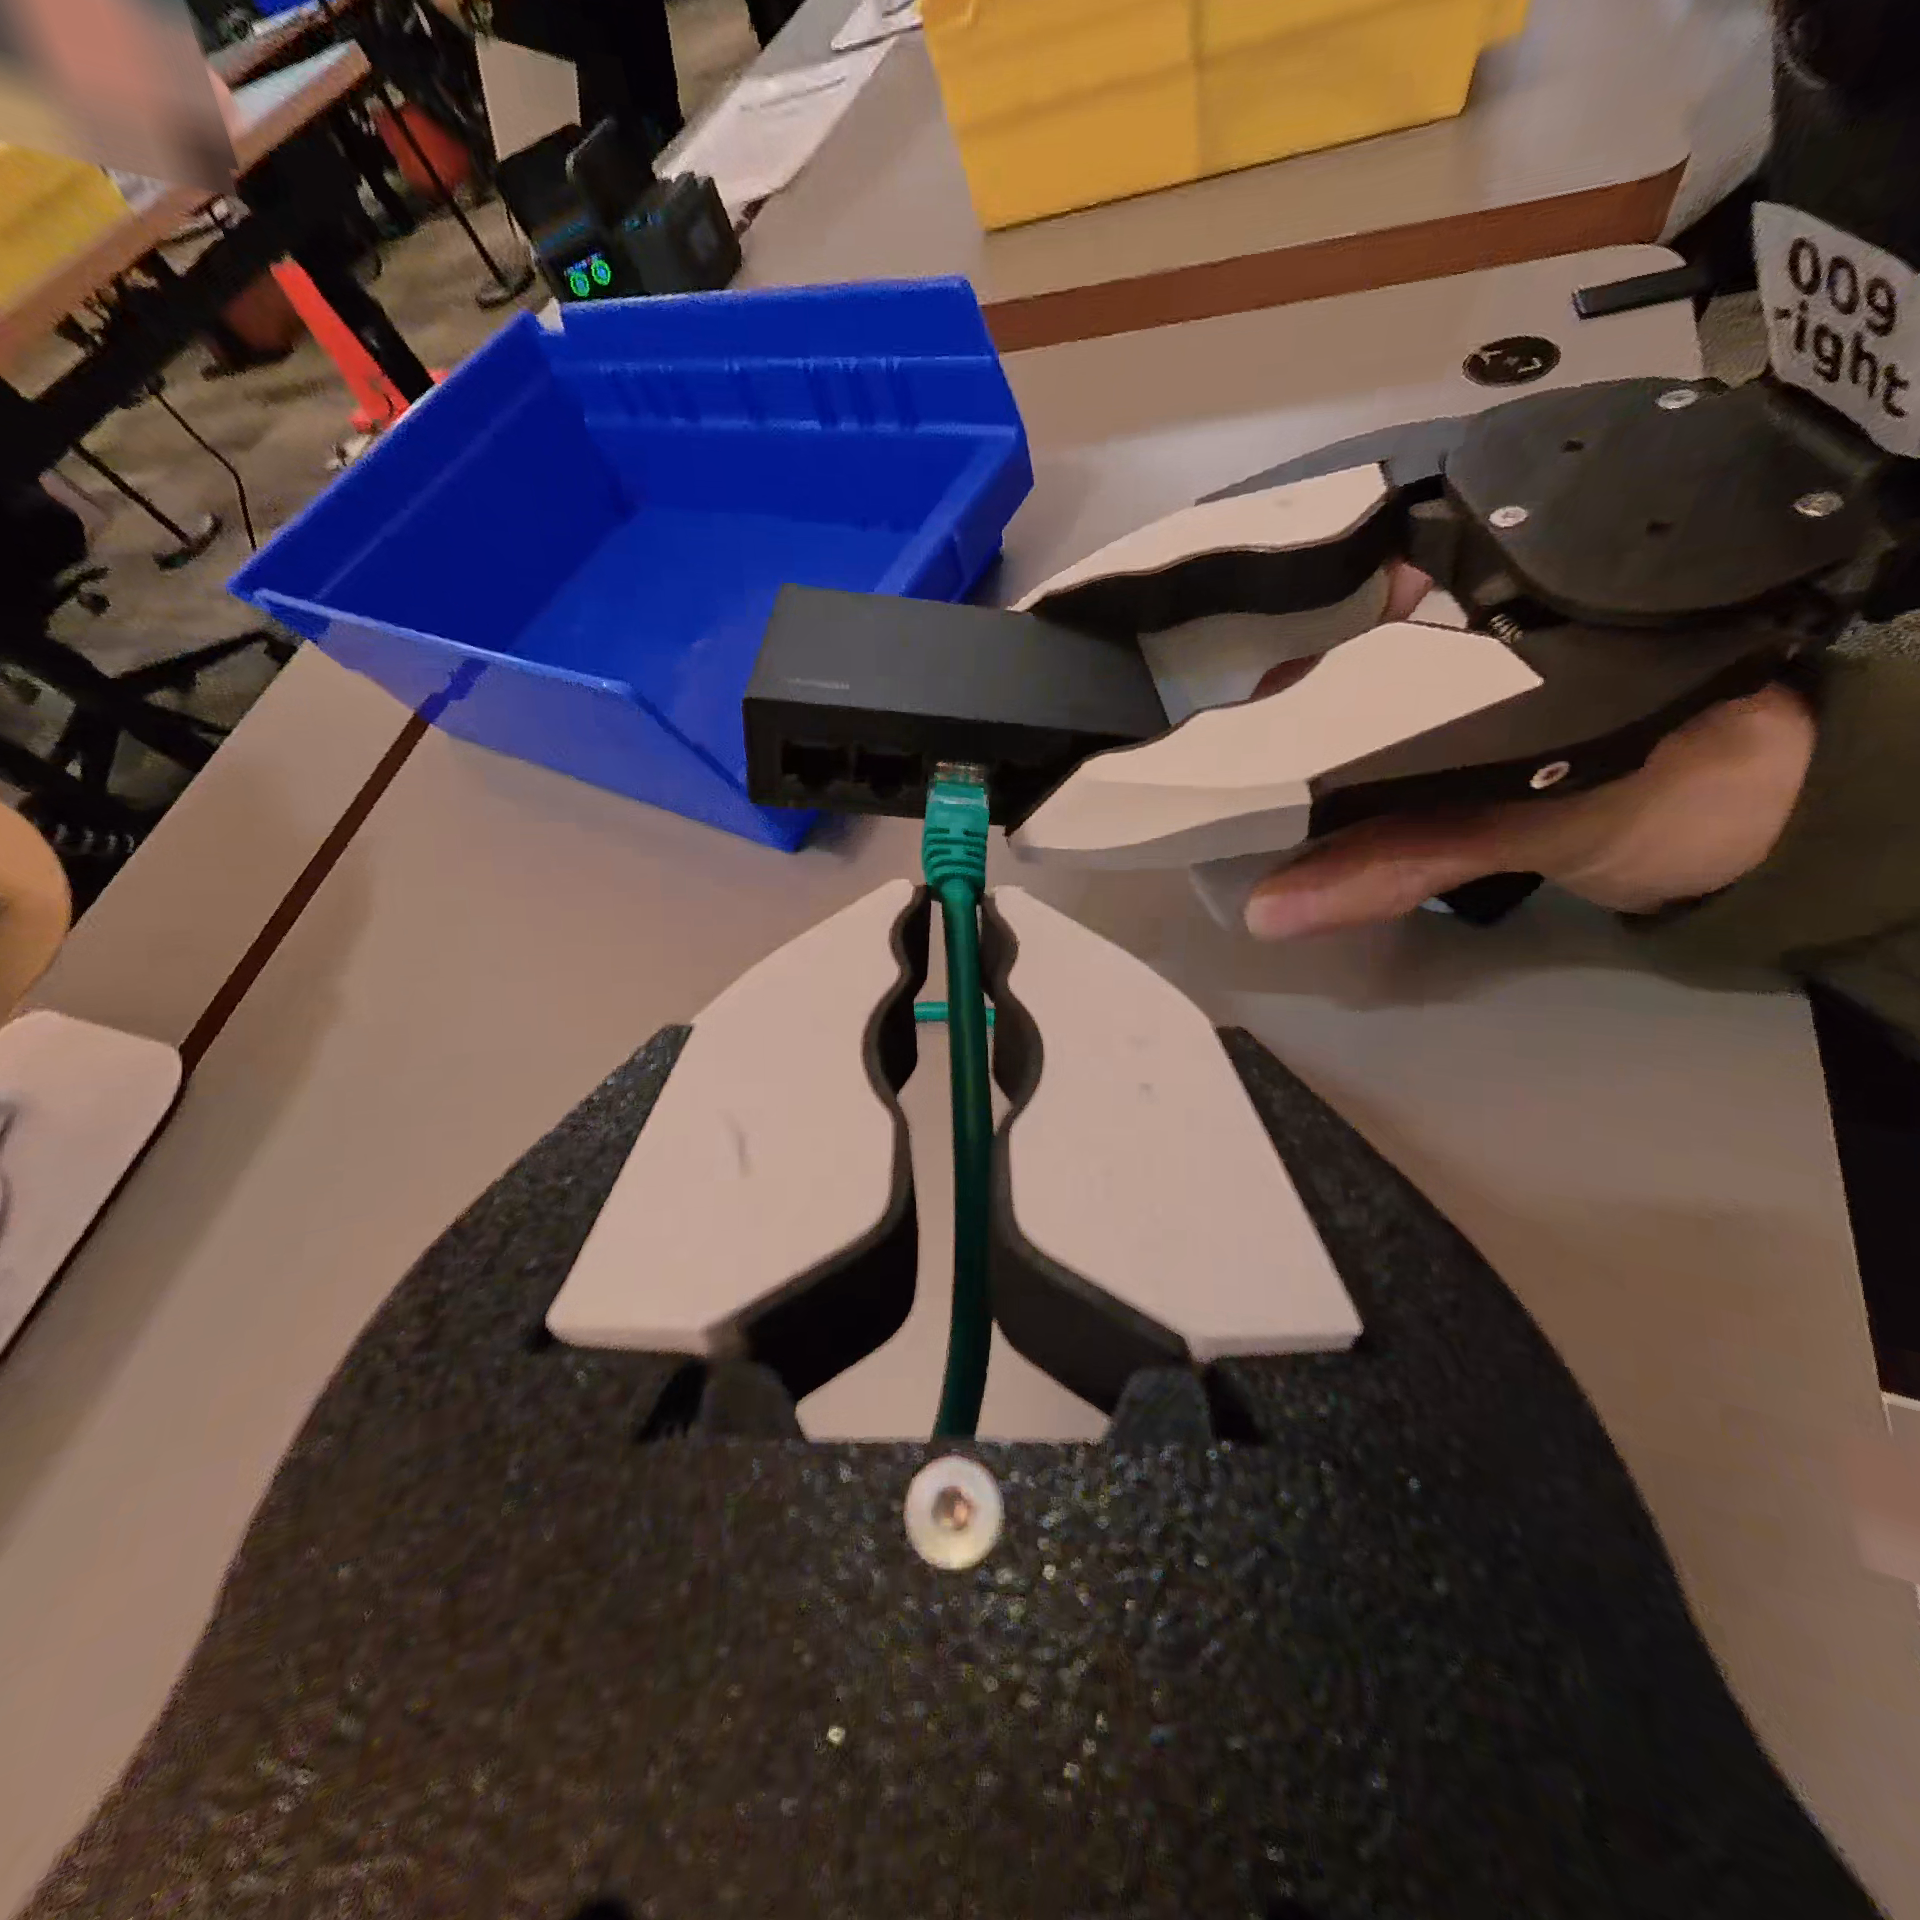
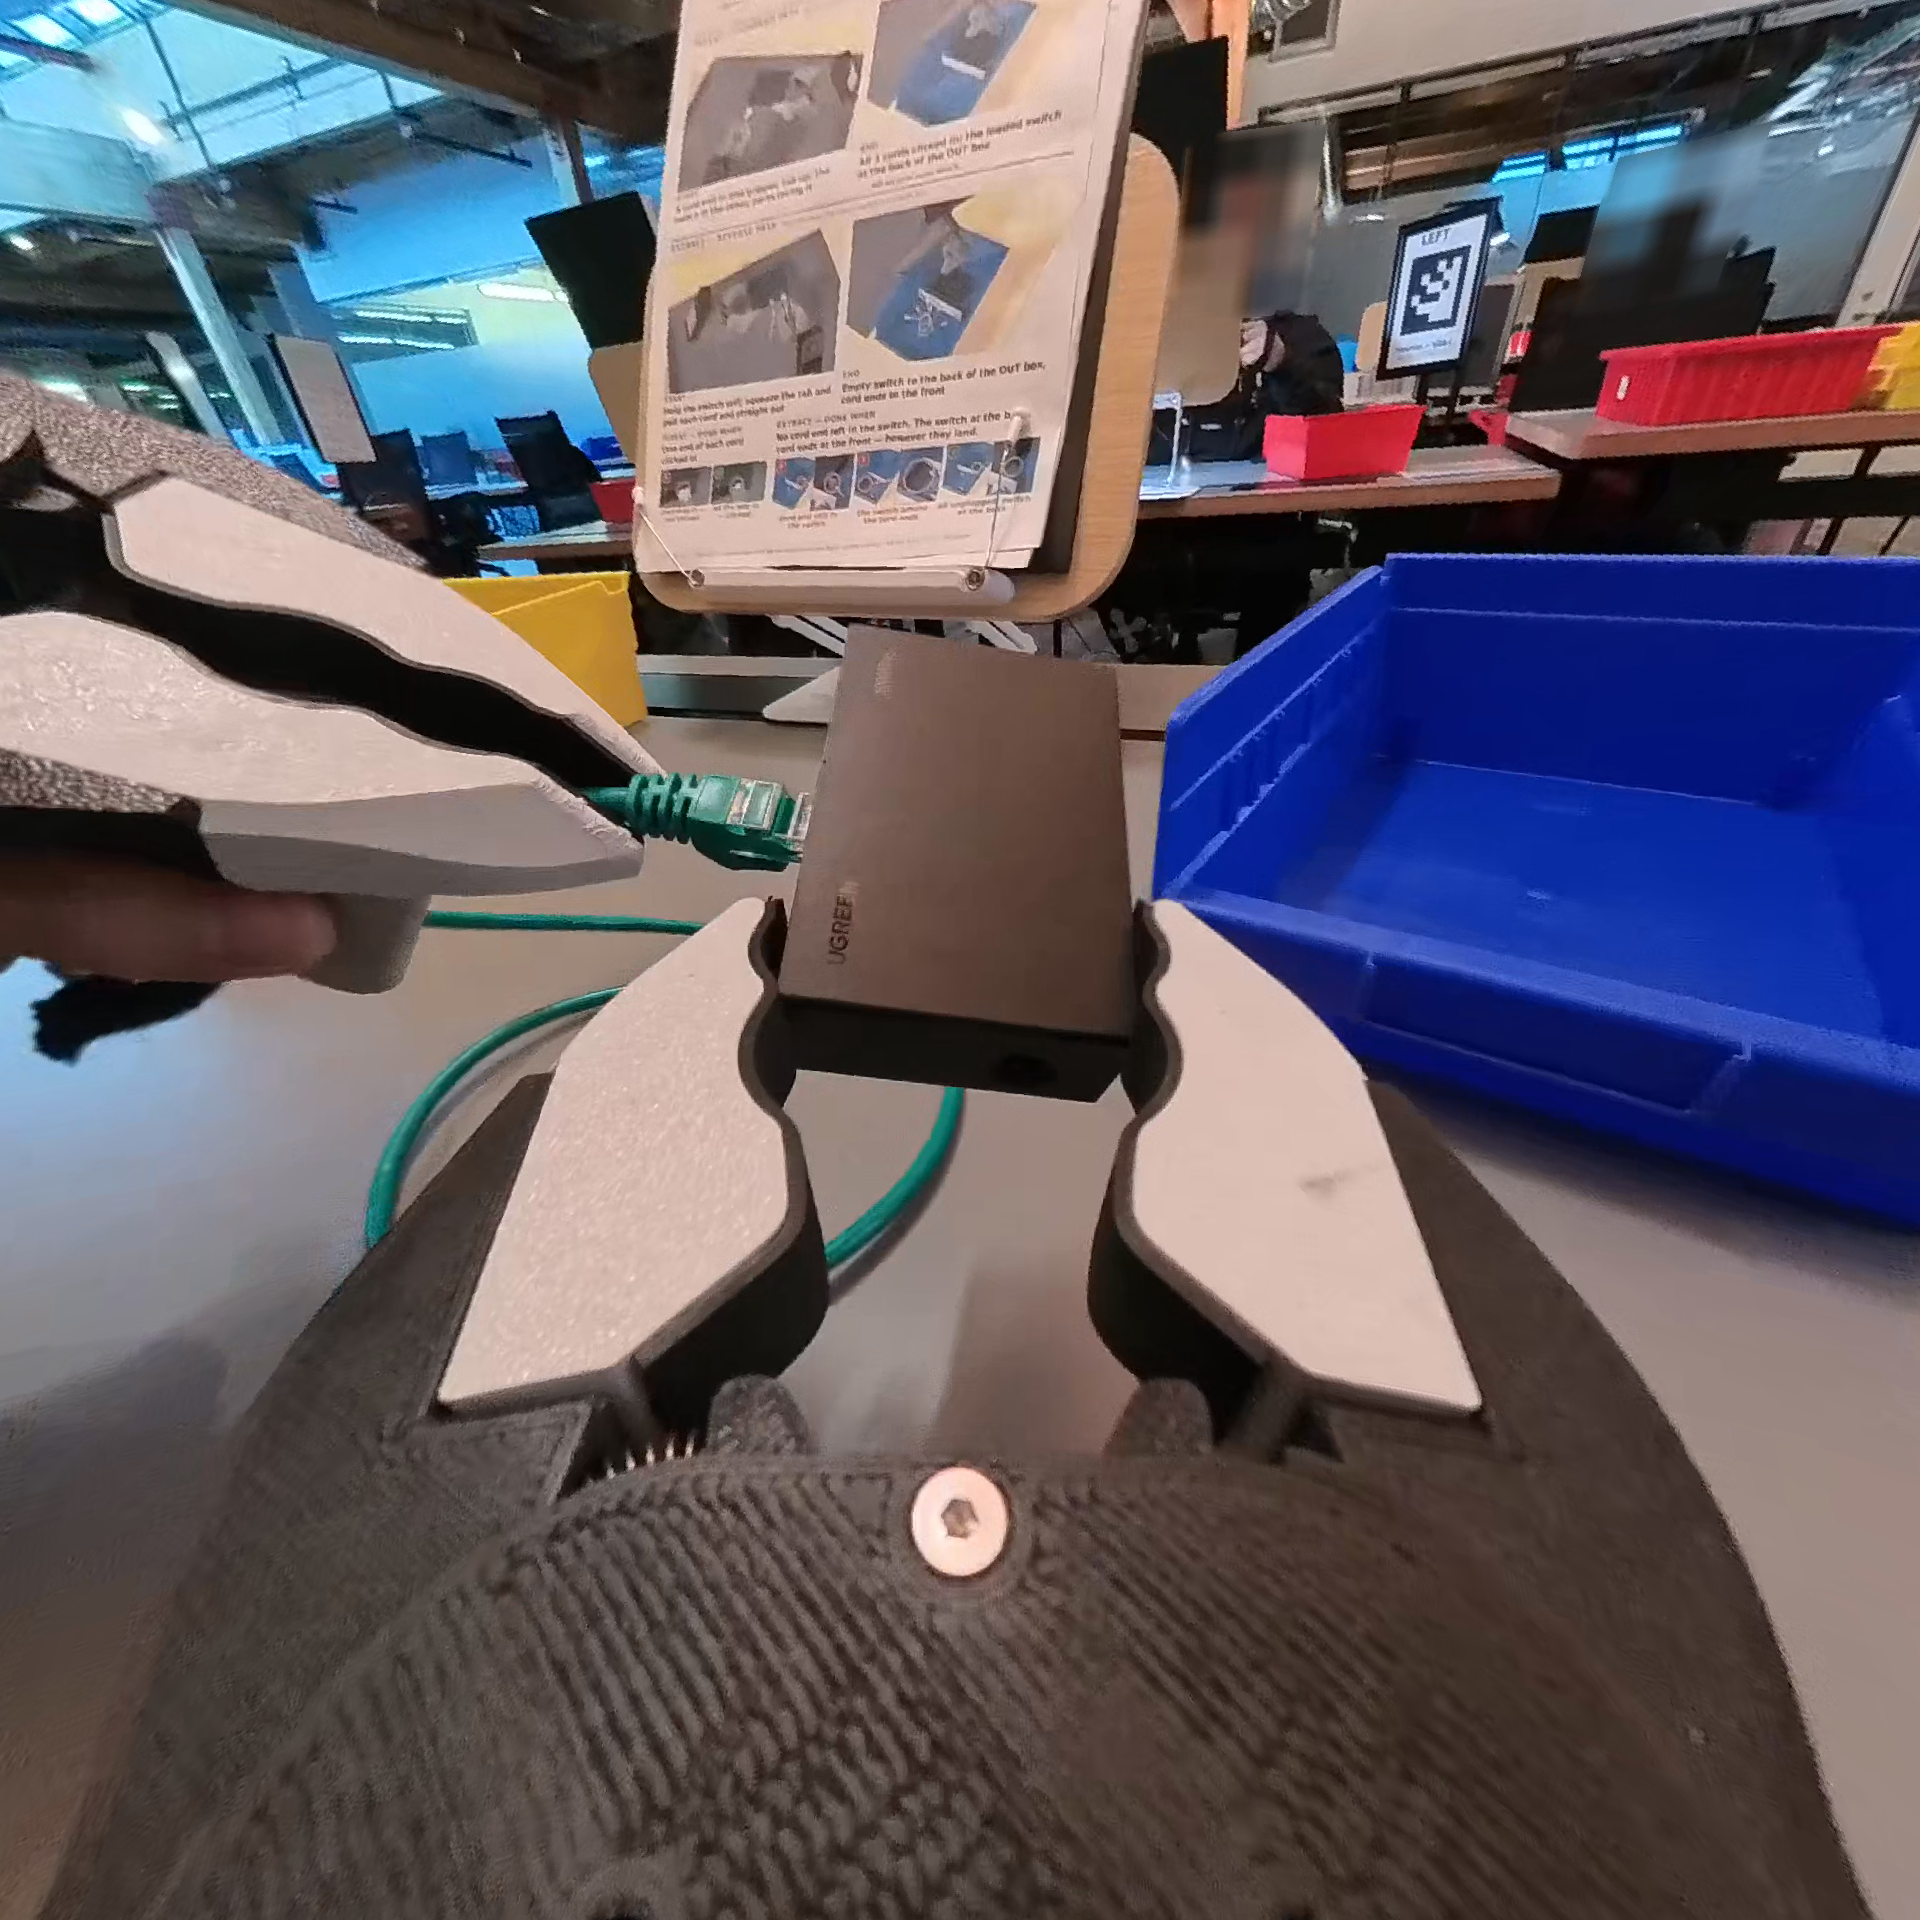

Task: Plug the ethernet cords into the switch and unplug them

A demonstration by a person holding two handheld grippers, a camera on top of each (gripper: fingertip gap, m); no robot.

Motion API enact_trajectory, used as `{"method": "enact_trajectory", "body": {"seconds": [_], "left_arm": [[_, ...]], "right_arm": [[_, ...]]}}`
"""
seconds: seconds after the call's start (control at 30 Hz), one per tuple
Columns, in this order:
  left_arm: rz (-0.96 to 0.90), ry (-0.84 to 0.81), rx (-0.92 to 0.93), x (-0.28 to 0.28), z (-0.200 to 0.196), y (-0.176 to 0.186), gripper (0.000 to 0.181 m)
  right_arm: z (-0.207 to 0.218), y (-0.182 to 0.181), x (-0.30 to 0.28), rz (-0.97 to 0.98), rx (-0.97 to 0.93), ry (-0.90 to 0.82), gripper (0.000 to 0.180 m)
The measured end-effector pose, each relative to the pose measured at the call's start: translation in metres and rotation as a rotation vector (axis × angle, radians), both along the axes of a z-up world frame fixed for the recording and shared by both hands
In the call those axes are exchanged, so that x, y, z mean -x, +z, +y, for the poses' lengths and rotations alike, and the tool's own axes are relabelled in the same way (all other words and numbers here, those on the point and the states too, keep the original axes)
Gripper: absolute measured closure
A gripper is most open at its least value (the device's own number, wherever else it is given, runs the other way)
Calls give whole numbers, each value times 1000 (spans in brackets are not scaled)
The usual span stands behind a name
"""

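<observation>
A black ethernet switch (image 1: 935, 675) is held a little above the table, its port row facing me in the left wrist view. My right gripper (image 2: 951, 914) is shut on one end of the switch (image 2: 966, 821); it also shows in the left wrist view (image 1: 1039, 717). My left gripper (image 1: 954, 896) is shut on a green ethernet cord (image 1: 966, 1091) just behind its plug (image 1: 956, 816). The plug tip sits at the mouth of a middle port. In the right wrist view the left gripper (image 2: 634, 821) comes in from the left with the plug (image 2: 738, 810) touching the switch's side.
An empty blue bin (image 1: 644, 540) stands on the grey table just behind the switch; it also shows in the right wrist view (image 2: 1558, 862). The green cord loops on the table (image 2: 436, 1101). An instruction sheet on a stand (image 2: 862, 291) rises behind. Yellow bins (image 1: 1195, 94) sit farther back.
</observation>
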State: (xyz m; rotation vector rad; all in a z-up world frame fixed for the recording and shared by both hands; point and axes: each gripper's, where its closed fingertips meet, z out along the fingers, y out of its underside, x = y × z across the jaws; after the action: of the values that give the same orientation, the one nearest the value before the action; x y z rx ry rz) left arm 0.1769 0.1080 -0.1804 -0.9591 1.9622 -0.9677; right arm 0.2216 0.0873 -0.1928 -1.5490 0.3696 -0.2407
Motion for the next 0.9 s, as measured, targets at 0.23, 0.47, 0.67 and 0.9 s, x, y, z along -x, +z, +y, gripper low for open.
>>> {"method": "enact_trajectory", "body": {"seconds": [0.23,0.47,0.67,0.9], "left_arm": [[55,3,-164,7,5,-3,174],[52,18,-138,3,6,-9,175],[39,-4,-94,4,4,-7,175],[146,36,268,5,20,25,142]], "right_arm": [[4,0,8,-66,31,47,116],[4,-2,7,-65,41,41,116],[2,1,8,-67,23,53,116],[0,4,6,-131,20,22,117]]}}
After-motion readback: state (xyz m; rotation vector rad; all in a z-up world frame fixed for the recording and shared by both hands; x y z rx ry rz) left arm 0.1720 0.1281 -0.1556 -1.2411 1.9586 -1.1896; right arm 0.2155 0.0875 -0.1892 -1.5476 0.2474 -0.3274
